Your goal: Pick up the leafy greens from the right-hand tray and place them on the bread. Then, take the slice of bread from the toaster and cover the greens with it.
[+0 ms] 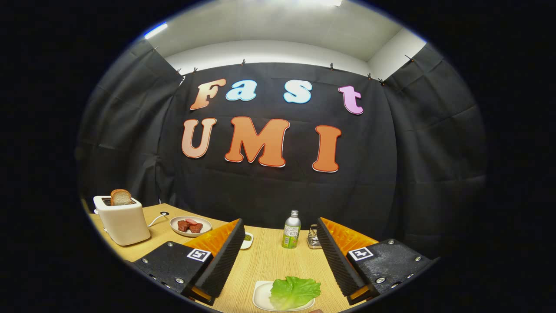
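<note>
wood table [269, 261]; my gripper [278, 248] wide open, holding nothing, lettuce [294, 292] on plate [260, 298] between fingers; toast [120, 197] in toaster [124, 219].

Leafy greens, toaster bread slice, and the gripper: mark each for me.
leafy greens [294, 291], gripper view, middle of the leaf.
bread slice [120, 197], gripper view, its face above the toaster.
gripper [278, 261], gripper view, midway between open jaws.

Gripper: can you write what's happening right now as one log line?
gripper: open, holding nothing | leafy greens: on tray, between fingers | bread slice: in toaster | step: greens not yet grasped
</note>
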`<state>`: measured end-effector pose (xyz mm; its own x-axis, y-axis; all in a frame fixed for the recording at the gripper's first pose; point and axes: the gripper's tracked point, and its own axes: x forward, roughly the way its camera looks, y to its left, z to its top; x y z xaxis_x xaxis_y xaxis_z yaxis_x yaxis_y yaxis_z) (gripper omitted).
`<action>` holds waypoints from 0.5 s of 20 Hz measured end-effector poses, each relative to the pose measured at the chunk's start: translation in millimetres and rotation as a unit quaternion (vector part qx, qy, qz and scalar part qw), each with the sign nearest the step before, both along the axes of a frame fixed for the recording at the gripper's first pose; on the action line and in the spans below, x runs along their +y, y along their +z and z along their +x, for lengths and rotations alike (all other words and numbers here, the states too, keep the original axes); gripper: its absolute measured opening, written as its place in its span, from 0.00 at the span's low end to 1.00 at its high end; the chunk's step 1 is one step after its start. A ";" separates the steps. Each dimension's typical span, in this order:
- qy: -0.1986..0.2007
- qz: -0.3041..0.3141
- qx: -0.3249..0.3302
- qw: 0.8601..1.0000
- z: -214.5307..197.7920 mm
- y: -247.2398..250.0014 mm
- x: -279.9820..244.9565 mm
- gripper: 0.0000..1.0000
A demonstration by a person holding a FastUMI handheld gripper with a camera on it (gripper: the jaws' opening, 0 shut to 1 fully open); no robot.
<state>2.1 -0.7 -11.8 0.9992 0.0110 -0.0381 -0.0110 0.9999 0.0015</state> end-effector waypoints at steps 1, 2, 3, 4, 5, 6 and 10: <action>-0.001 0.000 0.002 1.000 -0.3 -0.6 -0.1 0.99; -0.002 0.001 0.003 1.000 0.0 -2.1 -0.3 0.99; 0.001 0.002 0.007 1.000 0.1 -3.9 1.1 0.99; 0.003 0.003 0.011 1.000 -0.6 -6.7 1.6 0.99; 0.004 0.005 0.014 1.000 -0.8 -7.7 1.9 0.99; 0.005 0.006 0.016 1.000 -1.1 -9.6 2.3 0.99; 0.012 0.008 0.025 1.000 -3.0 -15.5 4.4 0.99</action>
<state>-0.9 3.7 -27.3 0.9956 0.0351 -0.0871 -0.0336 0.9993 0.0185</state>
